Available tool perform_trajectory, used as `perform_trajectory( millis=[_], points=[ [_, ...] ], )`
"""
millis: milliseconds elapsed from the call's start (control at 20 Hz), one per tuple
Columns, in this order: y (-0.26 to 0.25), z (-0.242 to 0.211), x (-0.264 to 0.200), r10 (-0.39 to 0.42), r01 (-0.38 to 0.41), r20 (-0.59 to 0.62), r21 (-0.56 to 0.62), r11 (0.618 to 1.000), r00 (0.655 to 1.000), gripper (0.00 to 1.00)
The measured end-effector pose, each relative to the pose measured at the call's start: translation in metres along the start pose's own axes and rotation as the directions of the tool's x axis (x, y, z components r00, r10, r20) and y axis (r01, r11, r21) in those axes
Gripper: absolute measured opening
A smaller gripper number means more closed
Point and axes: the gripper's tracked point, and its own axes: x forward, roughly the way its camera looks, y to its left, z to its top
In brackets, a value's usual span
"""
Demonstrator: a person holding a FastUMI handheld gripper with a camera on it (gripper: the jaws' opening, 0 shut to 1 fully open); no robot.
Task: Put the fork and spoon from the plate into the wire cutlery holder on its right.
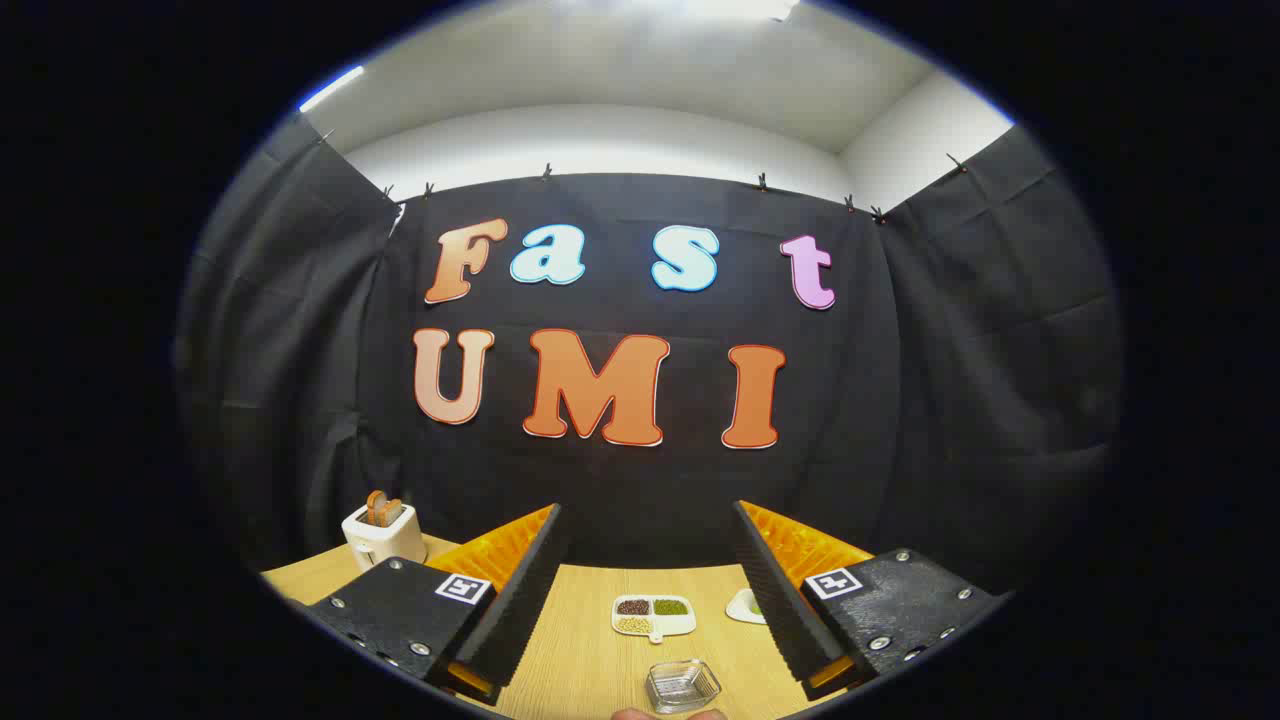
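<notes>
My gripper (648, 520) is held high above a wooden table (570, 640), pointing at the booth's back wall. Its two fingers stand wide apart with nothing between them, so it is open. Between and below the fingers, on the table, lie a white divided dish (654, 615) with small heaps of beans and a small clear glass dish (682, 685) nearer to me. A small white dish (745, 606) peeks out from behind the right finger.
A white toaster (383, 533) with slices of bread stands at the table's far left corner, beyond the left finger. A fingertip of a person (668, 714) shows at the near edge, just below the glass dish.
</notes>
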Motion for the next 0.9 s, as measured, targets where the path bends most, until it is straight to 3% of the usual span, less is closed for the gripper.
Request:
perform_trajectory(
  millis=[400, 900],
  points=[
    [0.004, -0.004, 0.013, 0.054, -0.054, 0.000, 0.053, 0.997, 0.999, 0.98],
    [0.039, -0.004, 0.031, 0.203, -0.202, -0.005, 0.061, 0.977, 0.979, 0.98]
  ],
)
